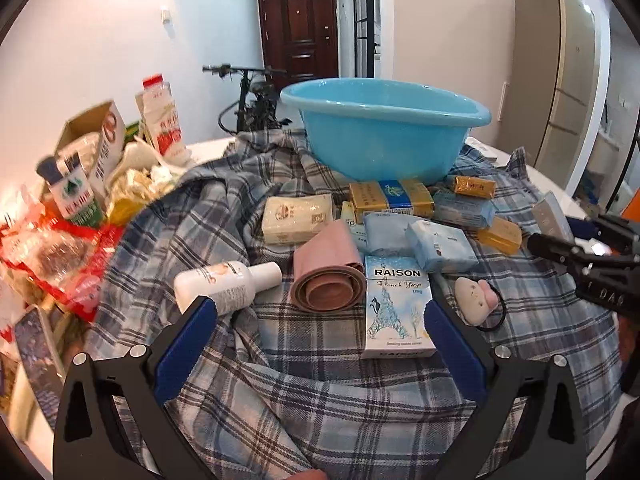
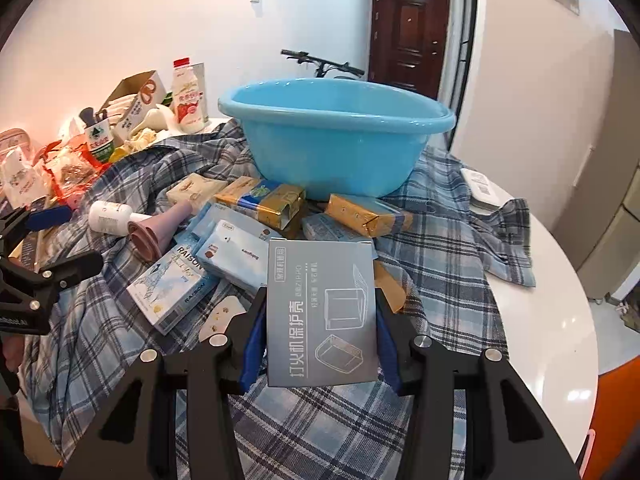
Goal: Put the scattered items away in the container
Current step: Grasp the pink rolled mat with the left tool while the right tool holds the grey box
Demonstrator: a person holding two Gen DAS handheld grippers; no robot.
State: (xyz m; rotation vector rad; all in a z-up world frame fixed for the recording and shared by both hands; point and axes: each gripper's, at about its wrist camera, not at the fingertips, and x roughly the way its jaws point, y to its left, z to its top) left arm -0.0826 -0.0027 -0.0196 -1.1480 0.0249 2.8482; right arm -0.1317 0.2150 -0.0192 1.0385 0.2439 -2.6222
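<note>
A light blue basin (image 1: pixel 384 128) stands at the back of the plaid cloth; it also shows in the right wrist view (image 2: pixel 332 136). Scattered in front of it lie a RAISON box (image 1: pixel 396 308), a pink roll (image 1: pixel 326 272), a white bottle (image 1: pixel 224 284), tissue packs (image 1: pixel 440 244), gold packets (image 1: pixel 390 198) and a plush hair tie (image 1: pixel 478 300). My left gripper (image 1: pixel 320 320) is open and empty, just in front of the roll and the RAISON box. My right gripper (image 2: pixel 320 320) is shut on a grey box (image 2: pixel 322 312), held above the cloth.
Cartons, a milk bottle (image 2: pixel 188 98) and snack bags are piled at the left (image 1: pixel 80 200). The white table edge (image 2: pixel 552 312) curves at the right. A white device (image 2: pixel 480 186) lies on the cloth's right side. A bicycle and a door stand behind.
</note>
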